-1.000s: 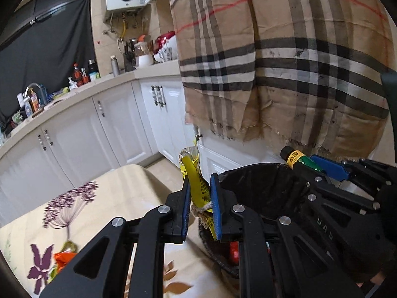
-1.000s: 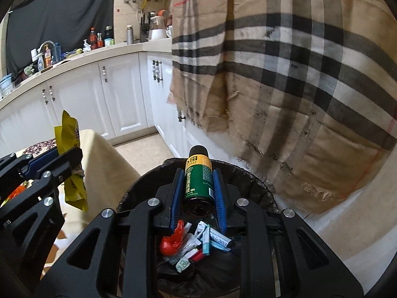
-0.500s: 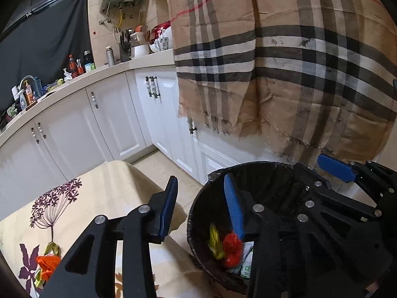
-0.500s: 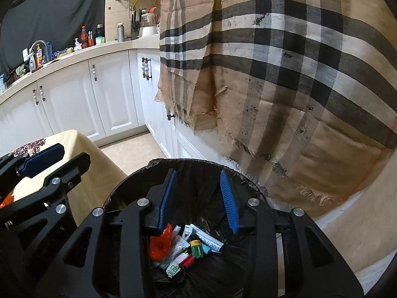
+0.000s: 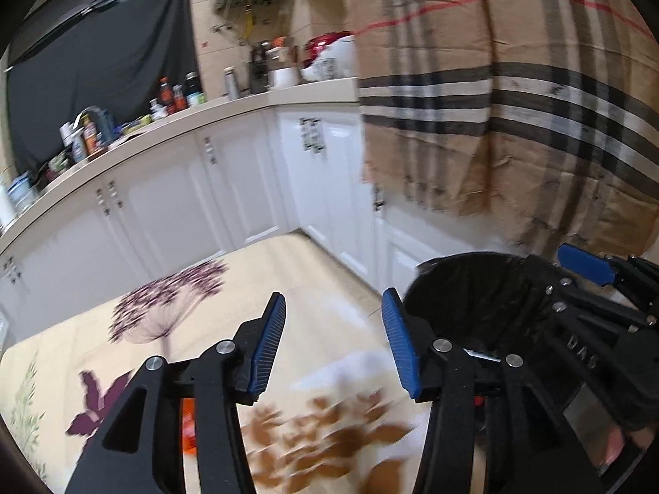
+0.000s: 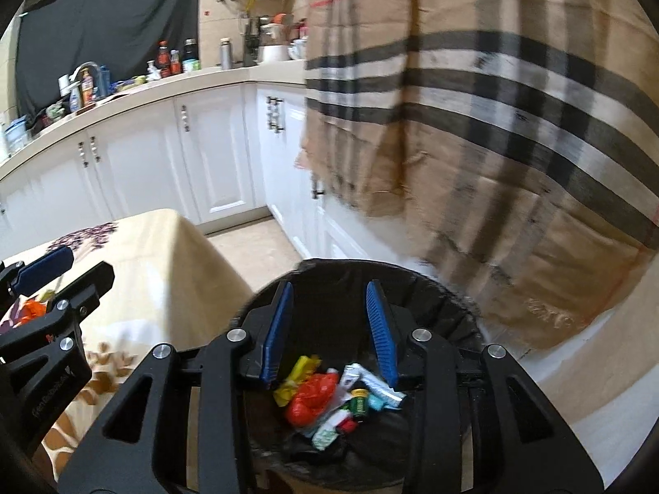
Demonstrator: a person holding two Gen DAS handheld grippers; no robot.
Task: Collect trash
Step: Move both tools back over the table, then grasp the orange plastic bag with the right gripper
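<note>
A black-lined trash bin [image 6: 432, 288] stands beside the table and holds a yellow wrapper [image 6: 294, 378], a red wrapper [image 6: 311, 397], a green can [image 6: 359, 403] and other scraps. My right gripper [image 6: 329, 325] is open and empty above the bin. My left gripper [image 5: 333, 341] is open and empty over the table's flowered cloth [image 5: 164, 313], left of the bin [image 5: 473, 288]. An orange wrapper [image 5: 188, 428] lies on the table behind the left fingers, and shows in the right wrist view [image 6: 31, 311].
White kitchen cabinets [image 5: 164, 206] run along the far side under a counter with bottles [image 5: 173, 96]. A plaid cloth [image 6: 515, 103] hangs over the cabinets right behind the bin. Tiled floor [image 6: 255, 247] lies between table and cabinets.
Both grippers opened: the yellow wrapper and the green can dropped into the bin. The left gripper has since swung left, back over the table. The right gripper stays above the bin.
</note>
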